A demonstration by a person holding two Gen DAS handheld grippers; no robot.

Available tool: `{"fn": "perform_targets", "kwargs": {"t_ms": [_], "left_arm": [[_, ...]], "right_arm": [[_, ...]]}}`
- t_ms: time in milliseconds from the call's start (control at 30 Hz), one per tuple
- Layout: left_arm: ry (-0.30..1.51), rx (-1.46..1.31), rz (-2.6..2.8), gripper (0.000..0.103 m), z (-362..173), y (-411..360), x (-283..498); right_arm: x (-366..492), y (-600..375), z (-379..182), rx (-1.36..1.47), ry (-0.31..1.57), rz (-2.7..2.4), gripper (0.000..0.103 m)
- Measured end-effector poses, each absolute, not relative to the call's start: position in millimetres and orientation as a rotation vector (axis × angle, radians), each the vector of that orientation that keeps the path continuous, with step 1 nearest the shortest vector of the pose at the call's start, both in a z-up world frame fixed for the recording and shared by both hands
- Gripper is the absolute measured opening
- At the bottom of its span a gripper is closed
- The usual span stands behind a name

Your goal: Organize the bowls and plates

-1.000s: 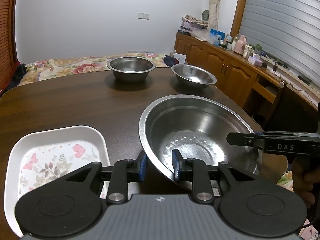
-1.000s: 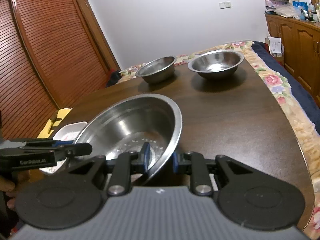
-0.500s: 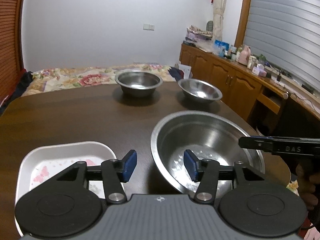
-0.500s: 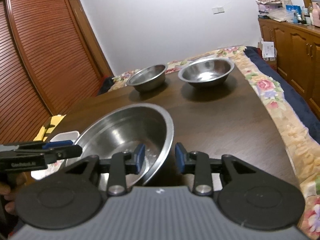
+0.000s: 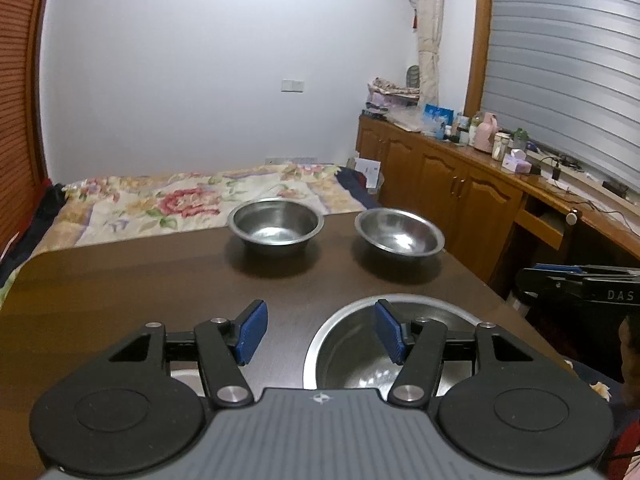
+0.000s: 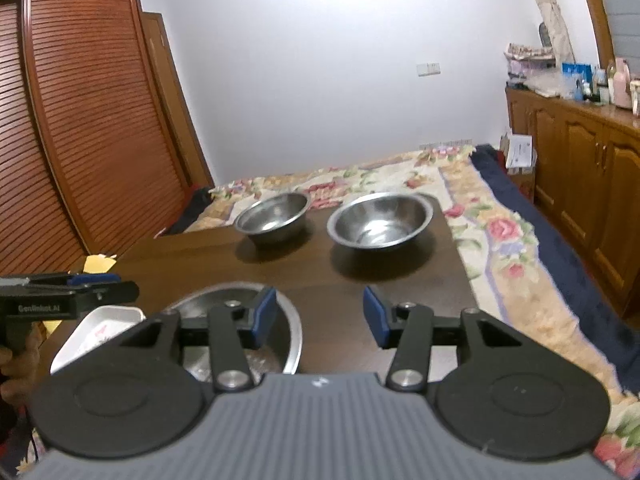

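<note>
Large steel basin [image 5: 360,344] sits on the dark table [image 5: 120,280], nearest both tools. Left gripper [image 5: 318,330] and right gripper [image 6: 320,316] both spread, holding nothing. Two small steel bowls [image 5: 276,226] [image 5: 400,234] lie beyond the basin, straight ahead; right-hand bowl nearer the right gripper.

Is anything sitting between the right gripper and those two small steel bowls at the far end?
Nothing visible: only bare table lies between the open right gripper and both small bowls.
</note>
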State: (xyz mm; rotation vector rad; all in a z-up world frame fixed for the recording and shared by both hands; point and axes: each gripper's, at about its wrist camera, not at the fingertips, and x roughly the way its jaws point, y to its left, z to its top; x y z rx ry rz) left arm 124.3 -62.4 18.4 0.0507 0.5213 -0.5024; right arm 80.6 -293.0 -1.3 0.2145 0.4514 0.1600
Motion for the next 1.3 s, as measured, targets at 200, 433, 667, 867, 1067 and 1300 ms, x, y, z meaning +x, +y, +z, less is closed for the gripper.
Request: {"fn": "perform_targets", "kwargs": {"t_ms": [200,433,667,867,1067,1300], "left_arm": [[0.503,0.071,-0.511,0.062,28.1,-74.1,144.9],[0.507,0.109,-0.520,0.062,29.9,-95.2,181.7],[0.537,0.152,-0.550,0.062,30.9,-119.7,217.0],[0.572,0.191,-0.571,0.062,27.3,-136.6,244.8],[0.615,0.203,-0.602,0.062,19.3,-150.8,272.5],[0.665,0.234,-0.656,0.062,4.2,-175.7,297.1]], "right_arm": [[93.7,-306.1,6.4,0.184,0.436,0.129,0.050],[126.7,-325.2,6.7,0.139,0.419,0.101,0.050],[167.7,-342.9,-1.3,0.156,0.419,0.093,0.051],[198.1,-346.3,-16.8,0.154,0.470,0.093,0.050],[218.5,-348.5,-33.1,0.169,0.526,0.085,0.050],[226.1,-351.9,-38.7,0.213,0.554,0.085,0.050]]}}
